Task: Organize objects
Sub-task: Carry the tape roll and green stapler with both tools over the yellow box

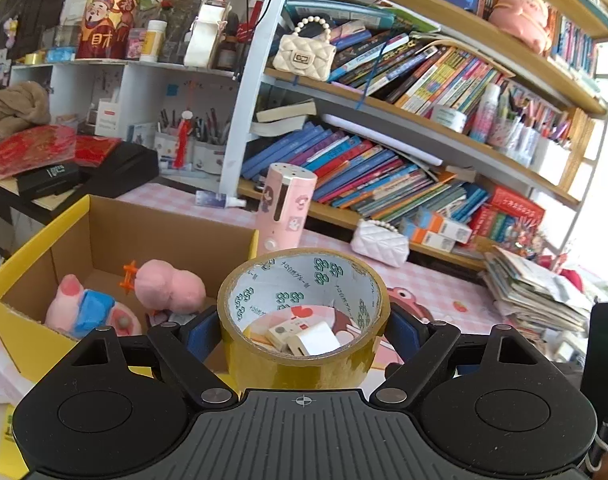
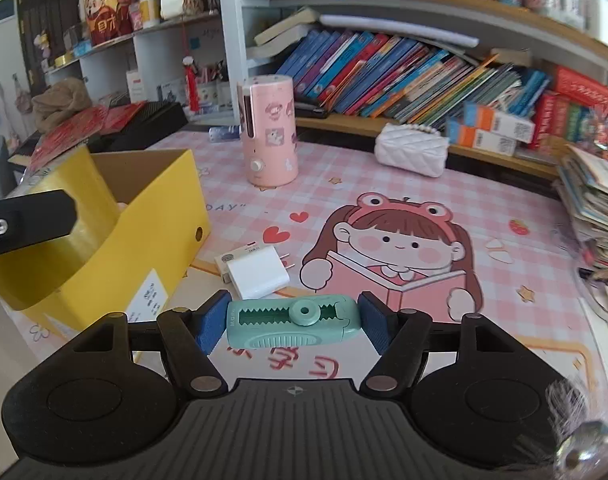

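Two plush toys (image 1: 128, 300) in yellow box (image 1: 36, 264)

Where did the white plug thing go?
The white charger plug lies on the pink desk mat in the right wrist view, just right of the yellow box and left of the cartoon girl picture.

Plush toys (image 1: 124, 304) in box (image 1: 36, 264)

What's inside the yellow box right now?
In the yellow box, two pink plush toys, one with a blue band. The left claw and its tape roll hide the near right corner.
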The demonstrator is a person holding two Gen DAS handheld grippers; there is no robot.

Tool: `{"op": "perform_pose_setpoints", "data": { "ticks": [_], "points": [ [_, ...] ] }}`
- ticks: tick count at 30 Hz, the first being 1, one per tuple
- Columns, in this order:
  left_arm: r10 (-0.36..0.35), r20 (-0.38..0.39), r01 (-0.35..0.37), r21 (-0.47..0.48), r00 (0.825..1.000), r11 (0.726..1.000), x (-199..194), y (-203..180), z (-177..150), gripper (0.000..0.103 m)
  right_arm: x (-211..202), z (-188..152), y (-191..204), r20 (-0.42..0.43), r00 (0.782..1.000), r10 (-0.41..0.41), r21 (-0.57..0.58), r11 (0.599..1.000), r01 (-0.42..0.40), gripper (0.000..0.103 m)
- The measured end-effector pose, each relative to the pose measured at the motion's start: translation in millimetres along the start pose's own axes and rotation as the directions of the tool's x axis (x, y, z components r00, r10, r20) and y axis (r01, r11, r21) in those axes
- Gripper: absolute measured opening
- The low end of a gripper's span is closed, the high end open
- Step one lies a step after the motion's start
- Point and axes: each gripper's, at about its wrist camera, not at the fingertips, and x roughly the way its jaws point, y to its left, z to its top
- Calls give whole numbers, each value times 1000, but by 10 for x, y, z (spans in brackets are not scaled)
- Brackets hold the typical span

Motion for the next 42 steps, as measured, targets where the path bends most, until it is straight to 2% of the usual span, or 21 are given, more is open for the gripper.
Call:
{"op": "perform_pose_setpoints", "data": {
  "ticks": [8,17,20,31,42],
  "points": [
    [-66,7,66,15,998,998,-276,283,-50,86,-249,-150,365,9,998,-68,23,997,67,67],
    [-60,-7,60,-22,998,998,-661,813,-162,86,-448,-351,988,-59,993,-98,0,995,98,67],
    [-47,-12,46,-32,999,998,-794,986,-196,86,-478,-390,1209,-88,992,-85,-1,996,86,67],
    [-21,-22,20,-36,1000,999,-1225,1457,-294,86,-676,-668,1921,-70,997,-22,-40,999,19,67],
    [-15,-33,14,-16,999,1000,-1475,1648,-366,86,-792,-826,2211,-69,998,3,-10,1000,-4,67]
  ]
}}
